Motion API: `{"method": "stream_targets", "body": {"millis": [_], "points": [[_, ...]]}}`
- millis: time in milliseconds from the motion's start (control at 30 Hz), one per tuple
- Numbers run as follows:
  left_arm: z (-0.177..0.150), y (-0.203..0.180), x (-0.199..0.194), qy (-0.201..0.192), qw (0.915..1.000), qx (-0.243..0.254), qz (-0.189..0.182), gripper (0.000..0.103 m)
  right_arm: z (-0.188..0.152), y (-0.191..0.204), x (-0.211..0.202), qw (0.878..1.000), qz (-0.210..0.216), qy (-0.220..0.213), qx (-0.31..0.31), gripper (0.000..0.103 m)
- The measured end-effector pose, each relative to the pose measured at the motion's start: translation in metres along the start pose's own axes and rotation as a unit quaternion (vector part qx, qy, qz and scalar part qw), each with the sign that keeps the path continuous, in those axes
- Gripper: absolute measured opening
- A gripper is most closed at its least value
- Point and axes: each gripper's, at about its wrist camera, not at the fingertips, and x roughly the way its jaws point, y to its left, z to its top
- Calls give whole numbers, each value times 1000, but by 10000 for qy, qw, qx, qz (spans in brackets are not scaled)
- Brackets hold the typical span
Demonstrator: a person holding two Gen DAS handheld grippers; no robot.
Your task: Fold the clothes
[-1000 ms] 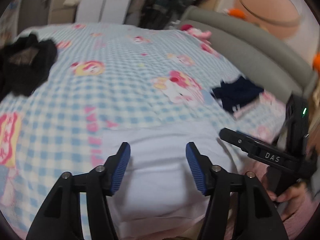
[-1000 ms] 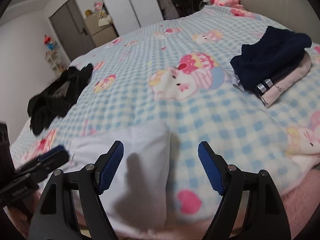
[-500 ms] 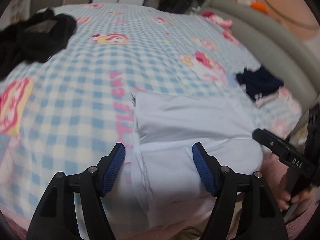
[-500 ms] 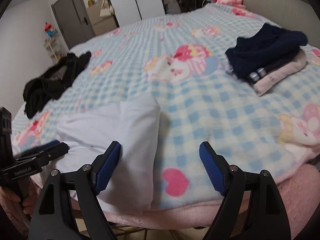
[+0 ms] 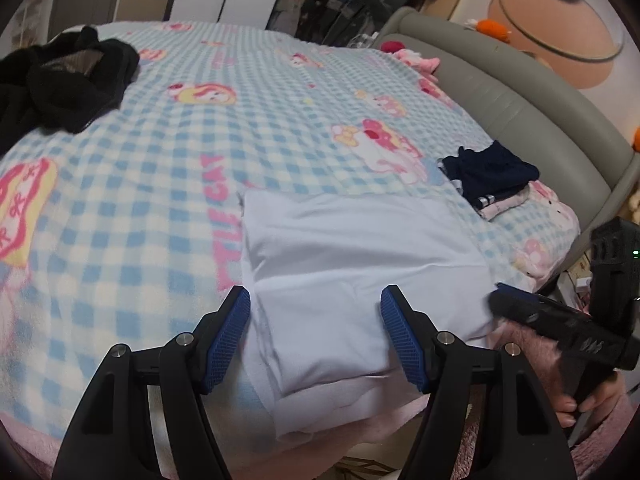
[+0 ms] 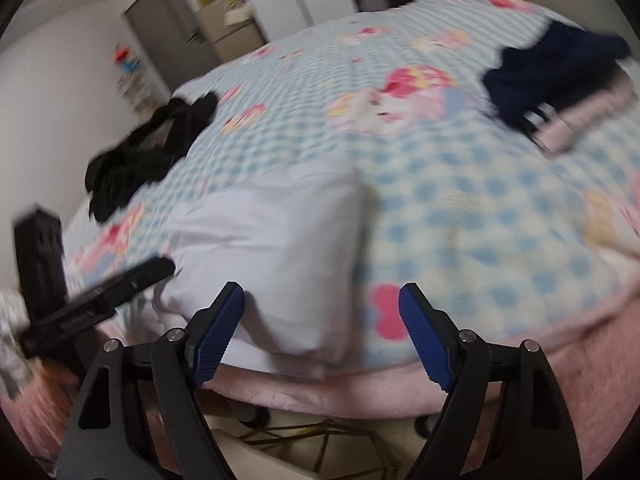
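Observation:
A white garment (image 5: 352, 256) lies folded in a flat rectangle at the near edge of the bed, with layered edges on its left side. My left gripper (image 5: 314, 296) hovers open just above its near part, and no cloth is pinched between the blue pads. In the right wrist view the same white garment (image 6: 272, 232) lies under the left finger of my right gripper (image 6: 322, 292), which is open and holds nothing. This view is blurred. Each gripper's black fingers (image 5: 532, 312) (image 6: 132, 276) show at the side of the other's view.
A blue checked cartoon blanket (image 5: 160, 160) covers the bed. A crumpled black garment (image 5: 64, 84) (image 6: 148, 148) lies far left. A folded navy and pink stack (image 5: 488, 172) (image 6: 552, 68) sits at the right by the grey headboard (image 5: 520, 112). The floor shows below the bed's edge.
Both grippers have drawn back toward the bed's near edge, so more of the white garment shows. The left jaws stand a little wider. The garment lies still.

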Motion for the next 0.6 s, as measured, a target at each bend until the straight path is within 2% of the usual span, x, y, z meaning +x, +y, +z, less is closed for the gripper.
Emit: {"method": "stream_targets", "body": {"millis": [100,167,267,433,567,600], "points": [[-5,0,16,354,9990,137,226,75,0,2,16,9993,-283,193,-113,83],[-8,7,20,460,9989,-91,85,77,-3,-6,16,9992,-300,263,13,84],[-9,10,13,478,9987,-62,141,77,-6,-11,8,9985,-494,225,8,85],[-17,7,7,493,9978,223,373,77,-5,-20,6,9987,-425,257,127,86],[-15,12,4,429,9986,62,299,77,-4,-16,-2,9986,-517,144,17,86],[-14,11,2,371,9988,41,318,77,-3,-17,-3,9990,-400,171,76,86]]}}
